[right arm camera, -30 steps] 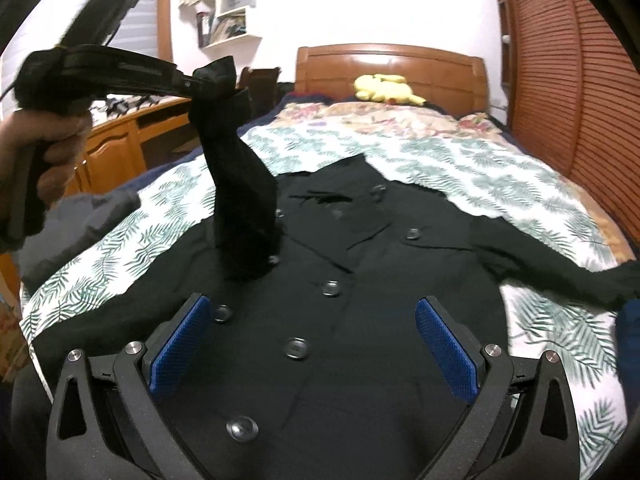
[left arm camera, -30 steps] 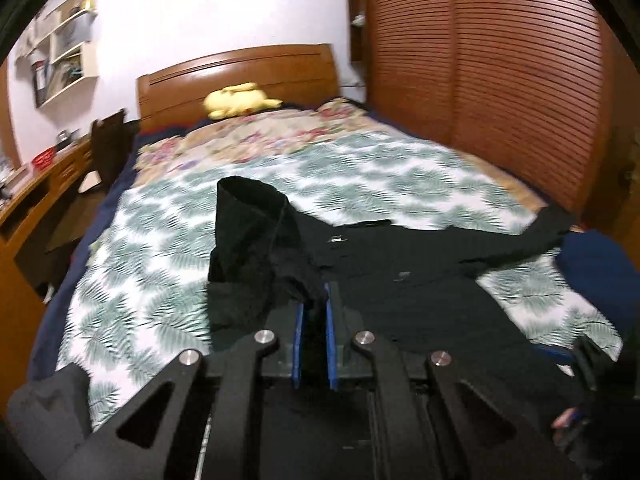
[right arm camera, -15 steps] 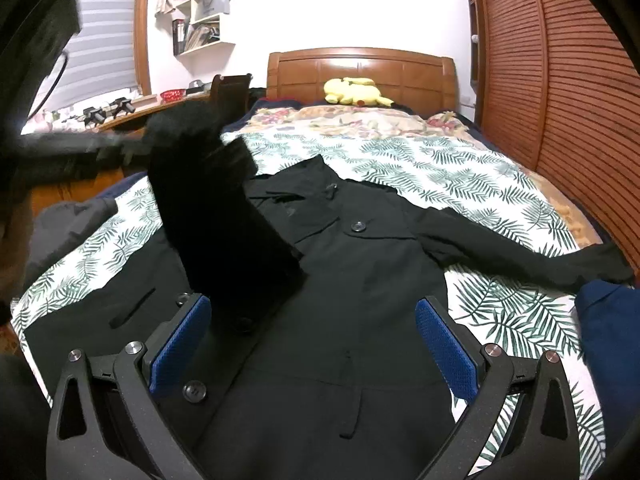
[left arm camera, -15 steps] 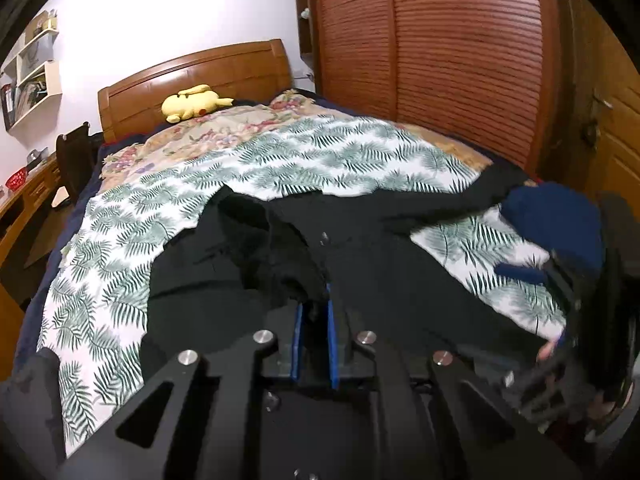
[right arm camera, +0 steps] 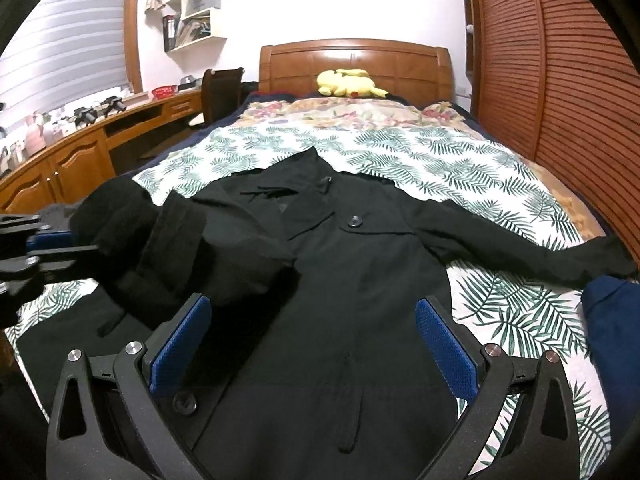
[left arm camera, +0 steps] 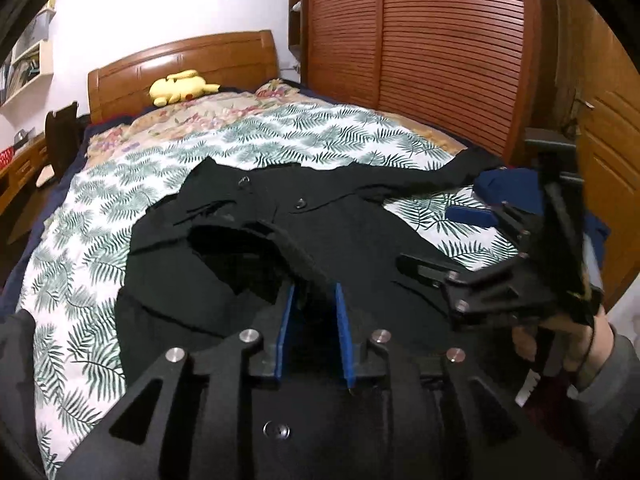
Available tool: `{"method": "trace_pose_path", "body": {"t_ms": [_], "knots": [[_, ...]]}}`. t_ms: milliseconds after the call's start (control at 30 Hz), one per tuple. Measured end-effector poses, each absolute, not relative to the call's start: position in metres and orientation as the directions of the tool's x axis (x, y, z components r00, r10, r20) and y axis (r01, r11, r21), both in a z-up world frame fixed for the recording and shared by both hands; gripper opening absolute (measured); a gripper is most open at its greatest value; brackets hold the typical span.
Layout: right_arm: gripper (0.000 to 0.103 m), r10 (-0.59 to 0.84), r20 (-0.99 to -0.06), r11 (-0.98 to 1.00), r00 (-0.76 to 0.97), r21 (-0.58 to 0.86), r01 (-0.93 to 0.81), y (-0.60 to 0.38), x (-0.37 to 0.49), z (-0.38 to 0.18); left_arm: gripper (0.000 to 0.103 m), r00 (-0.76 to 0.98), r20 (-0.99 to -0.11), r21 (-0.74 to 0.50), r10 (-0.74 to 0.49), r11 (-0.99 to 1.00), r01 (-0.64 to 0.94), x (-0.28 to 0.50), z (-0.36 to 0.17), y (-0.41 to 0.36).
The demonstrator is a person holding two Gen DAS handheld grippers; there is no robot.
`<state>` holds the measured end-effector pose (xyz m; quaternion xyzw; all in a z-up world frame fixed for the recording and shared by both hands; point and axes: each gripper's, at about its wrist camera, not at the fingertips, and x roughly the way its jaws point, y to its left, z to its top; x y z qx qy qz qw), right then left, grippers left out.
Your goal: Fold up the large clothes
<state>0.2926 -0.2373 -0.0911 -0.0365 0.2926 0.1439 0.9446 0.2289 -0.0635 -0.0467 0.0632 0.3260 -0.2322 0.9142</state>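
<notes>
A black buttoned coat lies face up on the leaf-print bed cover. Its left sleeve is folded across the chest, while the right sleeve stretches out sideways. My left gripper hovers low over the folded sleeve; its jaws are opening, and the cuff edge still runs between the blue pads without being pinched. My right gripper stands wide open just above the coat's lower front, nothing between its pads. It also shows in the left wrist view as the right gripper, held by a hand.
A dark blue garment lies at the bed's right edge beside the slatted wardrobe doors. A yellow plush toy rests by the headboard. A wooden desk and chair line the left side. Grey cloth sits at the bed's near left corner.
The left gripper brought the raised sleeve down and across onto the coat's front, then its pads parted. The right gripper stayed open and nearly still.
</notes>
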Motion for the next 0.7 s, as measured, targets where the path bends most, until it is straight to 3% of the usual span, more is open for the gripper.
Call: {"method": "trace_pose_path", "body": {"t_ms": [333,700], "knots": [[0.103,0.262,-0.557,0.952,0.788,0.016,-0.305,-0.233,0.292,-0.087,0.032,0.753,-0.54,-0.029,-0.377,0.902,0.431,0.2,-0.01,-0.031],[0.103,0.317,-0.594,0.919,0.739,0.0,-0.394,-0.2,0.287,-0.105,0.035,0.804,-0.552,-0.036,-0.223,0.969,0.243,0.208,-0.059,0.037]]}}
